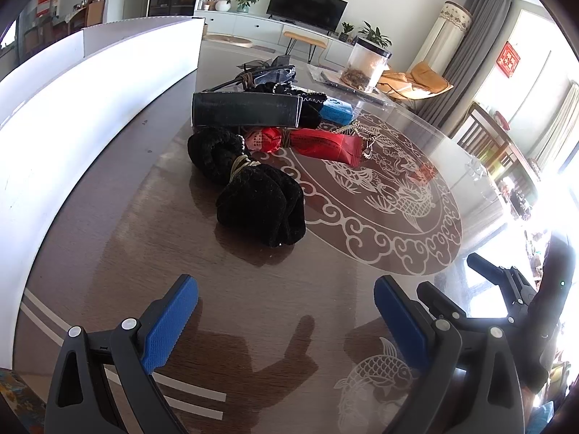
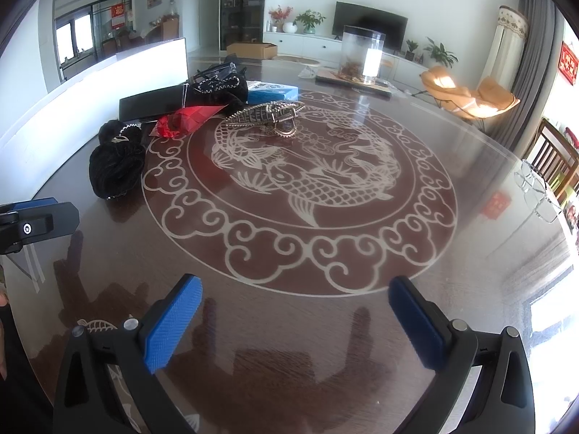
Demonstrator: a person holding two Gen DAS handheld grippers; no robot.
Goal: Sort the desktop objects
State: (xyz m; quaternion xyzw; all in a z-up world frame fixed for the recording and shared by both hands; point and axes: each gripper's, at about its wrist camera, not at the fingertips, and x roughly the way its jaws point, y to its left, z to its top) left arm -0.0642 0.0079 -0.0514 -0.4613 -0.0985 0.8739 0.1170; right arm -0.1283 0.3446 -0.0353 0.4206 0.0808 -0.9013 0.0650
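My left gripper (image 1: 286, 325) hovers low over the table, jaws wide open with nothing between them. Ahead of it lies a pile: a black velvet scrunchie (image 1: 253, 191), a long black box (image 1: 246, 109), a red packet (image 1: 325, 144), a blue box (image 1: 336, 109) and a metal hair claw (image 1: 365, 137). My right gripper (image 2: 295, 325) is open too, over the fish medallion. From there the hair claw (image 2: 267, 114) sits nearest the middle, with the red packet (image 2: 191, 115), scrunchie (image 2: 115, 166), black box (image 2: 152, 105) and blue box (image 2: 273, 92) to its left.
A tall white box (image 1: 90, 83) runs along the left side of the round glass-topped table (image 2: 470, 246). A clear jar (image 2: 362, 54) stands on a board at the far side. Clear glasses (image 2: 539, 188) lie near the right edge. Chairs stand beyond.
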